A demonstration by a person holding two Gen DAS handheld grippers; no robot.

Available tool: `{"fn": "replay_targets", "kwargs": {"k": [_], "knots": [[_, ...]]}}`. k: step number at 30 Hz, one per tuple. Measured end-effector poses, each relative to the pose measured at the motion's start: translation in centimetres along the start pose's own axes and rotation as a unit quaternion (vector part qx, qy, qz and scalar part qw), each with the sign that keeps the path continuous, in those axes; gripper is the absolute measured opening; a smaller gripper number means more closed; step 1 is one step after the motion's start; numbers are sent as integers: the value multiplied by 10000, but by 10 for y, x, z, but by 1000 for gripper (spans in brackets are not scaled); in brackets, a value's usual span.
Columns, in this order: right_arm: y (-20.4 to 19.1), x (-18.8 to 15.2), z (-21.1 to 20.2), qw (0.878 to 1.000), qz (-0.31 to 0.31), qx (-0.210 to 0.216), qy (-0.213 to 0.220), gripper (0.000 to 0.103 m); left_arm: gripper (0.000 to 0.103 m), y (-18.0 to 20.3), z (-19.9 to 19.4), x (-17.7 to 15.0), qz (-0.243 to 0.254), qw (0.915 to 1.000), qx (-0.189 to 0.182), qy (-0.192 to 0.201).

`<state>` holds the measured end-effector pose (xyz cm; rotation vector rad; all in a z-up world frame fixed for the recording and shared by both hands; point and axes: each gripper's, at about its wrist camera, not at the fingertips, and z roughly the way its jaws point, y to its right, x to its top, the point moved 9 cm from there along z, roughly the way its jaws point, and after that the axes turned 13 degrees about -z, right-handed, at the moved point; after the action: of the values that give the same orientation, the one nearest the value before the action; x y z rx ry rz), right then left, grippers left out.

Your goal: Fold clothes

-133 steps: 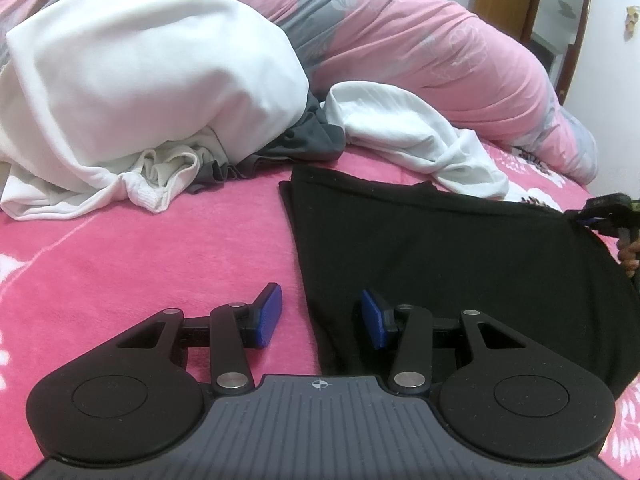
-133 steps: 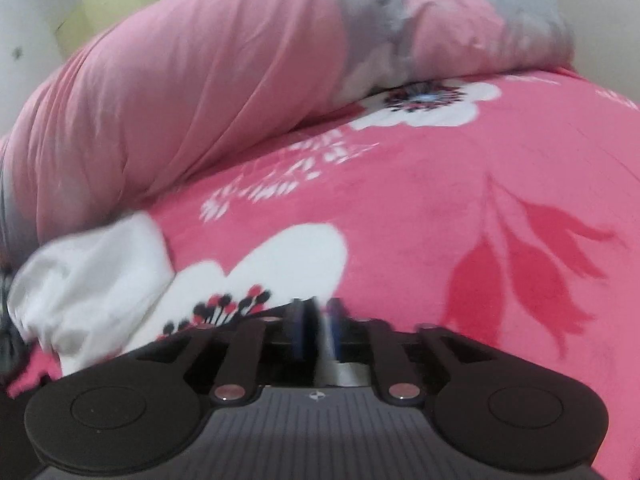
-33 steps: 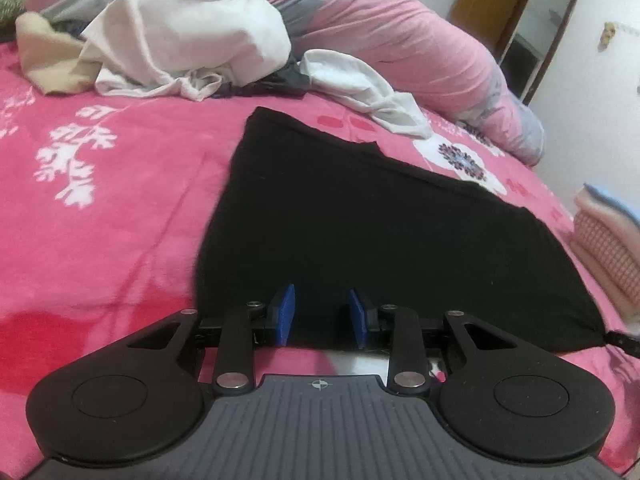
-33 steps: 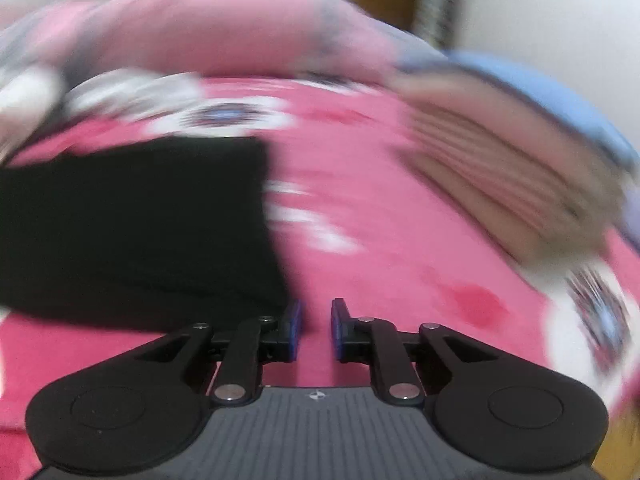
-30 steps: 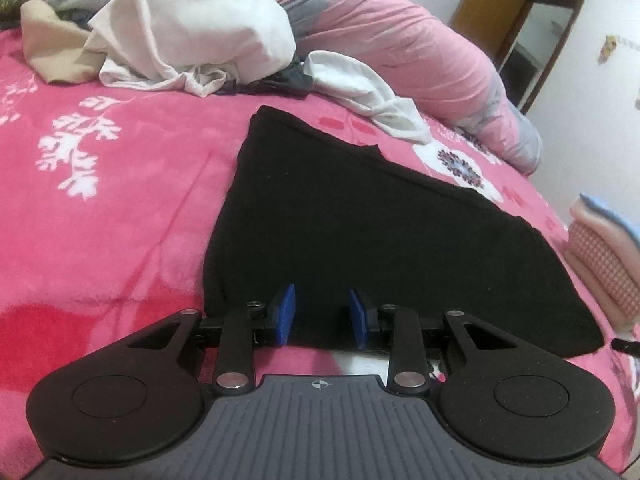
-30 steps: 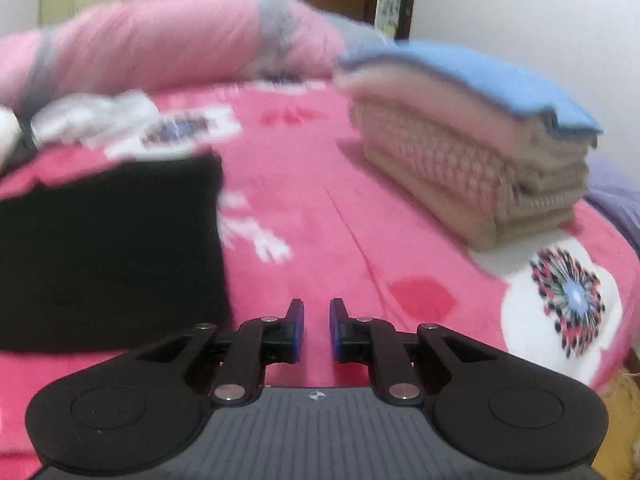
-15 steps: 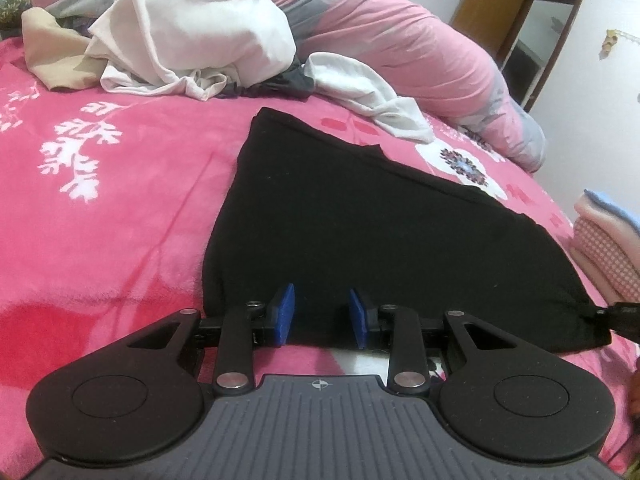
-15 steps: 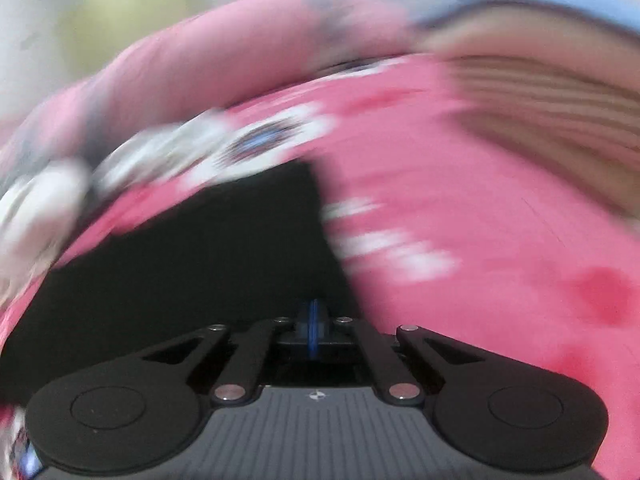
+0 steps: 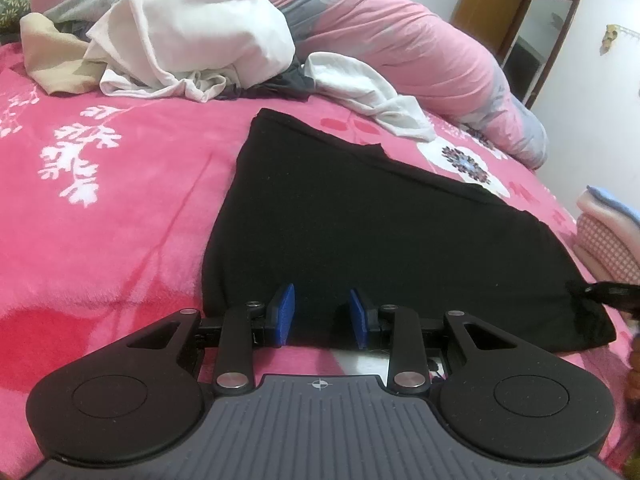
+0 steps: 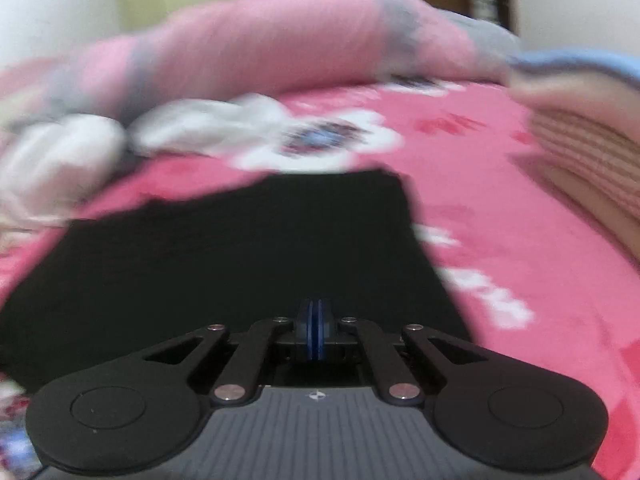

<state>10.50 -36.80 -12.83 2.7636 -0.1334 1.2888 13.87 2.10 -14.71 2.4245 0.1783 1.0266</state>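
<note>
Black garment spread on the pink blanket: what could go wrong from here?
1. The right gripper, shut, pinches only the near right corner of the black garment; thin cloth may slip out.
2. The left gripper is open over the near hem, so a pull could drag the garment askew.

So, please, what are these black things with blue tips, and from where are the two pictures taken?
They are two hand-held grippers. A person carries one in each hand, and each has a camera looking along its fingers. One picture is from the left gripper, open at the near edge of a black garment spread on the pink bedcover. The other, blurred, is from the right gripper, shut, apparently pinching that garment's corner. Behind lie unfolded clothes; a folded stack sits to the right.
</note>
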Motion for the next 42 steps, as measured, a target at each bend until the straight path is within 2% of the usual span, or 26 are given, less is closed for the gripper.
{"fn": "replay_targets", "kwargs": {"k": [2, 4, 6, 8, 11, 14, 16, 17, 19, 21, 23, 25, 27, 28, 30, 33, 34, 36, 38, 39, 42], "knots": [[37, -2, 3, 9964, 853, -24, -1, 0, 31, -1, -2, 1, 58, 10000, -12, -2], [71, 1, -4, 9896, 1342, -523, 63, 0, 31, -3, -5, 3, 62, 10000, -28, 13], [87, 6, -13, 9873, 1120, -1123, 99, 2, 31, -4, -14, 9, 6, 9998, 42, 180], [77, 14, -23, 9910, 1101, -698, 308, 2, 31, -1, -24, 18, 51, 9992, 79, 393], [34, 27, -29, 9971, 559, -178, 477, 3, 33, 19, -23, 30, 338, 9985, 3, 419], [-25, 43, -15, 9967, 94, 660, 455, 3, 34, 47, 3, 34, 731, 9972, -103, 102], [-53, 46, 7, 9922, 27, 1231, 179, 3, 35, 62, 27, 31, 1001, 9948, -132, -105], [-56, 46, 21, 9912, 24, 1326, 48, 3, 35, 66, 40, 29, 1105, 9936, -106, -197], [-42, 42, 45, 9933, 65, 1128, -235, 1, 35, 62, 64, 30, 1192, 9923, 94, -329], [-11, 42, 49, 9951, 340, 901, -204, 0, 34, 47, 77, 41, 1123, 9925, 412, -256], [24, 45, 52, 9954, 708, 623, -158, 0, 34, 31, 76, 61, 875, 9947, 517, -149], [57, 49, 47, 9967, 805, -6, -145, 0, 34, 19, 74, 81, 668, 9955, 671, -30], [68, 56, 48, 9964, 842, -125, -36, 2, 35, 17, 70, 97, 720, 9935, 874, 109], [59, 62, 45, 9973, 730, -67, 65, 2, 35, 20, 68, 104, 724, 9935, 862, 158], [42, 75, 38, 9984, 505, 60, 262, 3, 35, 44, 70, 106, 757, 9963, 403, 11], [-12, 84, 49, 9946, 110, 1012, 182, 3, 37, 92, 92, 85, 1052, 9917, -366, -649], [-30, 85, 56, 9907, 7, 1355, 89, 3, 37, 105, 104, 74, 1153, 9881, -500, -890], [-45, 84, 75, 9894, -234, 1422, -160, 3, 37, 116, 133, 61, 1297, 9836, -437, -1174], [-26, 85, 94, 9953, -320, 868, -269, 3, 36, 107, 158, 68, 1237, 9858, -156, -1122], [-9, 87, 101, 9978, -234, 566, -266, 2, 36, 99, 165, 80, 1126, 9890, -70, -953], [53, 88, 106, 9989, 388, -213, -166, 1, 35, 59, 172, 124, 410, 9979, 302, -397]]}}
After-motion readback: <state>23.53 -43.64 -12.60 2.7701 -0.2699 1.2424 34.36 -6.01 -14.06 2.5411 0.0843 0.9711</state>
